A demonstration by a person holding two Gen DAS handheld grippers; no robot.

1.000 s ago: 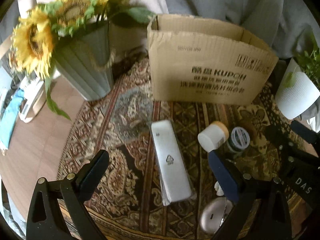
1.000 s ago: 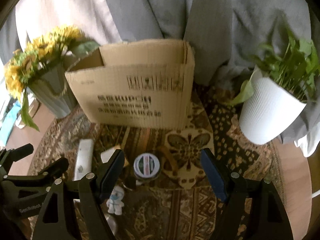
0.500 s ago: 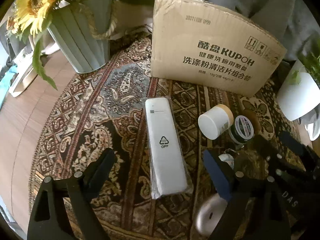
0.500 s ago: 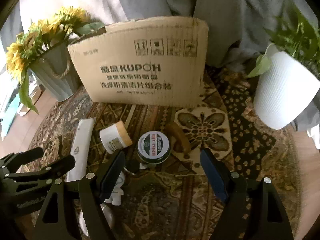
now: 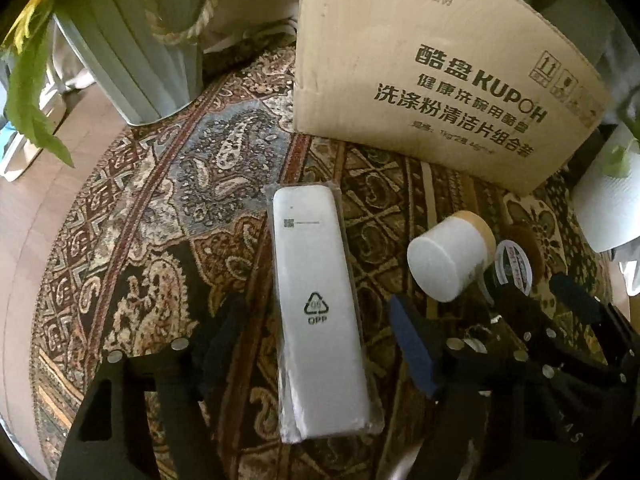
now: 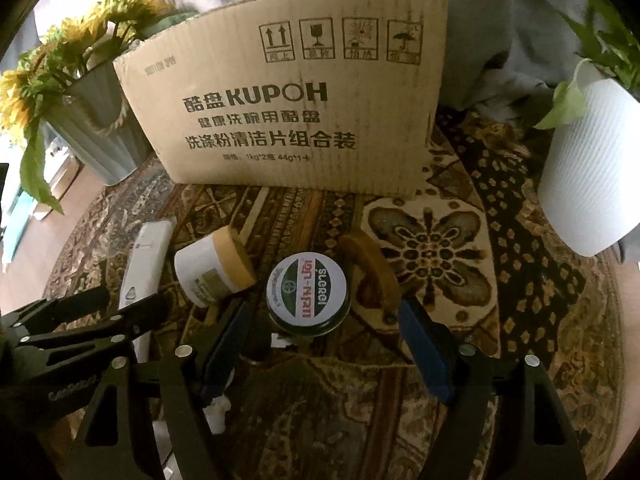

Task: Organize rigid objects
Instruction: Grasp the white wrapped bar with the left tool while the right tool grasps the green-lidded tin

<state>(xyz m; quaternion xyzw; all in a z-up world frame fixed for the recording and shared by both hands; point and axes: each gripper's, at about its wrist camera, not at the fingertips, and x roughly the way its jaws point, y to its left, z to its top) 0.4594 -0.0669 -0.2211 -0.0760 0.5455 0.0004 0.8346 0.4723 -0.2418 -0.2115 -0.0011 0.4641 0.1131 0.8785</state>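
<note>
A: The long white remote-shaped device in clear plastic wrap [image 5: 320, 312] lay flat on the round desk's patterned brown rug [image 5: 168, 216], between the spread fingers of the left gripper [image 5: 316, 344], with neither finger touching it.

B: And the other items?

A: Just to its right, a white cylindrical jar with a tan lid [image 5: 450, 258] lay on its side. Beside that stood a dark green glass jar with a white printed lid [image 6: 307, 294], framed by the right gripper [image 6: 324, 332], whose fingers were also spread wide and held nothing. A brown curved wooden piece [image 6: 372, 268] lay just right of the green jar.

B: Where was the box?

A: The tall brown cardboard box printed "KUPOH" [image 6: 296, 116] stood upright at the back of the rug, well behind the small items. A grey-green ribbed pot of sunflowers [image 6: 92, 136] sat to its left, a white ribbed pot with a green plant [image 6: 592, 184] to its right.
</note>
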